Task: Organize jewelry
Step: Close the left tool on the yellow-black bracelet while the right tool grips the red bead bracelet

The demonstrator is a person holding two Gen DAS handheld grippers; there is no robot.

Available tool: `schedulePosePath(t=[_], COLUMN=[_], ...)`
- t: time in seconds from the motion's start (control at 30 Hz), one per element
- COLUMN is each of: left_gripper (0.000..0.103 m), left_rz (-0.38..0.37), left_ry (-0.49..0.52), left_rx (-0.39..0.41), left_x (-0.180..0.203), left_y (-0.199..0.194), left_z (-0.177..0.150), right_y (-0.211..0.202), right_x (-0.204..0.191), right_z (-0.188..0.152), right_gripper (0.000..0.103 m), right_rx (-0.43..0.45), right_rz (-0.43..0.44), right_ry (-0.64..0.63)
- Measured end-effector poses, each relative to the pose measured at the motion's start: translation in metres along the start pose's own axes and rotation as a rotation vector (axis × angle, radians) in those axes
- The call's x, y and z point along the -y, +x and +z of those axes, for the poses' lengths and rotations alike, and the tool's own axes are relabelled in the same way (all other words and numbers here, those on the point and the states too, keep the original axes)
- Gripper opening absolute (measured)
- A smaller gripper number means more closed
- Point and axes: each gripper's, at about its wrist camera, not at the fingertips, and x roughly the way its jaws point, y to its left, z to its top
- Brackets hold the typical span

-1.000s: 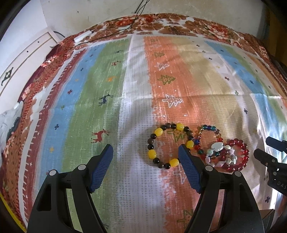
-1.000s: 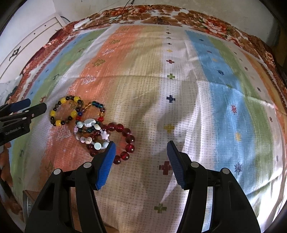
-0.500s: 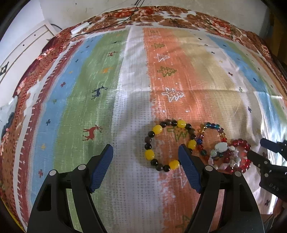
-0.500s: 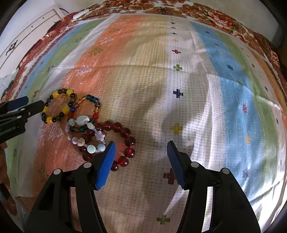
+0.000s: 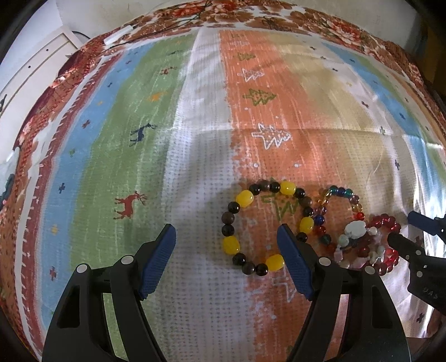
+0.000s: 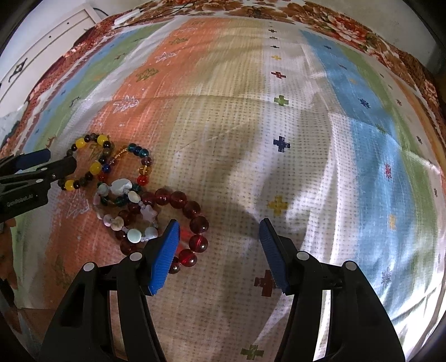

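Several bead bracelets lie bunched on the striped cloth (image 5: 195,156). Left to right they are a yellow-and-dark bracelet (image 5: 244,198), a thin multicoloured glass one (image 5: 341,192), a white shell one (image 5: 355,229) and a dark red one (image 5: 386,221). My left gripper (image 5: 225,231) is open and points down over the yellow-and-dark bracelet, whose left half shows between the fingers. My right gripper (image 6: 218,222) is open too. Its left finger (image 6: 164,250) overlaps the edge of the red bracelet (image 6: 199,224). The shell bracelet (image 6: 121,186) lies on top of the red one. Nothing is gripped.
The cloth has a floral border (image 5: 278,19) along its far edge, with a white plug and thin cables (image 5: 120,37) lying there. A white cabinet (image 5: 36,69) stands at the far left. Each gripper shows at the edge of the other's view.
Both grippers have sunk closer to the cloth, so the bracelets look larger and nearer. The jaws keep the same width and the bracelets have not moved.
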Motion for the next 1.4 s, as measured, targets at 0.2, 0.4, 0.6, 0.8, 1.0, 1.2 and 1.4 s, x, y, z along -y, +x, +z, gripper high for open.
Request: schedulePosePath(t=[0.2, 0.4, 0.6, 0.8, 1.0, 1.2, 1.4], left_gripper=[0.074, 0.073, 0.062, 0.026, 0.011, 0.011, 0.011], left_rz=[-0.032, -0.013, -0.009, -0.012, -0.047, -0.069, -0.094], left_ry=[-0.03, -0.007, -0.014, 0.032, 0.015, 0.015, 0.017], left_rx=[-0.02, -0.017, -0.018, -0.023, -0.042, 0.006, 0.045], left_x=[-0.006, -0.003, -0.005, 0.004, -0.001, 0.004, 0.008], left_y=[0.006, 0.008, 0.009, 0.008, 0.001, -0.02, -0.039], left_z=[-0.003, -0.004, -0.006, -0.007, -0.006, -0.004, -0.004], right_y=[0.001, 0.0, -0.001, -0.001, -0.012, -0.035, -0.054], right_x=[-0.002, -0.003, -0.003, -0.008, -0.007, -0.009, -0.015], right_z=[-0.002, -0.004, -0.004, -0.005, -0.004, -0.003, -0.003], right_gripper=[0.059, 0.055, 0.036, 0.016, 0.014, 0.014, 0.014], right_rx=[0.002, -0.002, -0.005, -0.015, 0.006, 0.06, 0.101], right_rz=[-0.009, -0.009, -0.004, 0.028, 0.034, 0.021, 0.03], right_ry=[-0.017, -0.026, -0.032, -0.049, -0.038, -0.05, -0.055])
